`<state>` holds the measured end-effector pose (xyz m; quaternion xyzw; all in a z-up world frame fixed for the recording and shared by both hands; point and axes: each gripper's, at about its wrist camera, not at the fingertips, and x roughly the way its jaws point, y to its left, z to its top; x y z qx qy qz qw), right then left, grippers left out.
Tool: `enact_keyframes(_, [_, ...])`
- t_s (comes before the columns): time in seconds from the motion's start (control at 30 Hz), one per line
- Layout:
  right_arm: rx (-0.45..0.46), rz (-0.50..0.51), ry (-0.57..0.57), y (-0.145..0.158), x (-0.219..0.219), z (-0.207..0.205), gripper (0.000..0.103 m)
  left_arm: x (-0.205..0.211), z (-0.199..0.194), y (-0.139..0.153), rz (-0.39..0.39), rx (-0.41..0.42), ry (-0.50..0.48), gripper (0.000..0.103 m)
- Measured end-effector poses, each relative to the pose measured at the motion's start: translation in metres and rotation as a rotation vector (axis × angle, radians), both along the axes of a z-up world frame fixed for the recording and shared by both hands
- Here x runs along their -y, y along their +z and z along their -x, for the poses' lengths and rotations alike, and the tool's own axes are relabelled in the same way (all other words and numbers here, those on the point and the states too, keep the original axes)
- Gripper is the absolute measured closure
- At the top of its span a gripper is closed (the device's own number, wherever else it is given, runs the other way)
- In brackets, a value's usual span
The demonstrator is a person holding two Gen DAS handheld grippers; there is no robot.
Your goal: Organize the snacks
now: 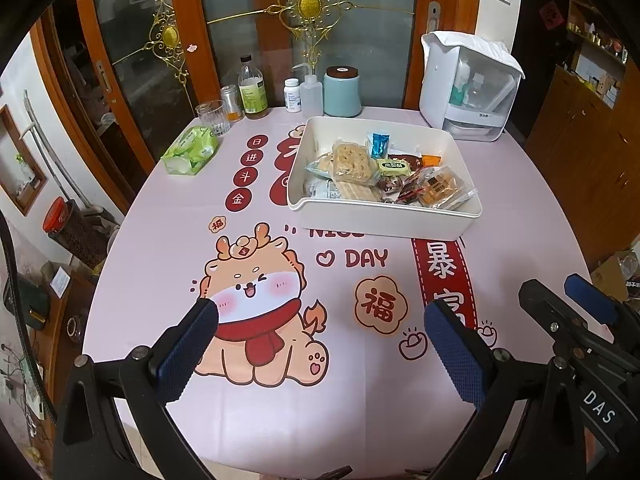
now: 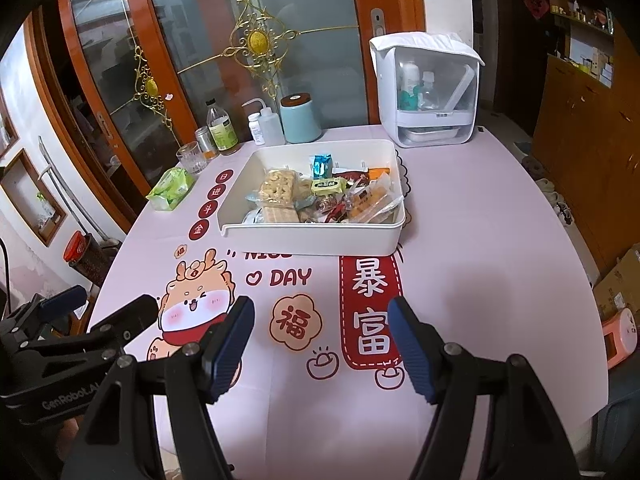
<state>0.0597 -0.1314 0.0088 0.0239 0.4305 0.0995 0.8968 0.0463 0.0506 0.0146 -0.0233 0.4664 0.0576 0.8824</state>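
Pink tablecloth (image 1: 168, 240) with a cartoon dragon and red Chinese characters covers a round table in front of wood-framed glass doors (image 1: 132, 40).

White tray (image 1: 384, 222): rectangular, deep-walled, sits past the middle of the table, partly over the printed "NICE DAY" lettering. It holds a loose pile of wrapped snacks (image 1: 384, 172). On top lies a pale, bumpy cracker slab in clear wrap (image 1: 352, 162); a second, ridged cracker pack lies under it toward the near wall. A small blue packet (image 1: 379, 144) stands toward the far wall. A yellow-green labelled packet (image 1: 394, 167) sits mid-tray, and orange-brown pieces in clear wrap (image 1: 442, 188) lie at the right. Small dark red wrappers fill the gaps.

Along the far edge: a glass (image 1: 212, 117), a green-labelled bottle (image 1: 252, 90), a pill bottle, a squeeze bottle, a pale blue canister (image 1: 342, 92), a white appliance (image 1: 468, 84). A green tissue pack (image 1: 191, 151) lies at left.

Left gripper (image 1: 320, 344): jaws apart, nothing between them, over the bare cloth near the table edge. Right gripper (image 2: 322, 344): jaws apart, empty, just beside the left. Both are well short of the tray.
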Motion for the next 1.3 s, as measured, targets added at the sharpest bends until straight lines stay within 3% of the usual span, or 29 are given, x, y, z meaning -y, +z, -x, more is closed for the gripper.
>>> enact_keyframes(1.3, [0.003,0.001,0.001,-0.001,0.000,0.002,0.033,-0.001,0.011,-0.001,0.010,-0.006,0.007,0.001])
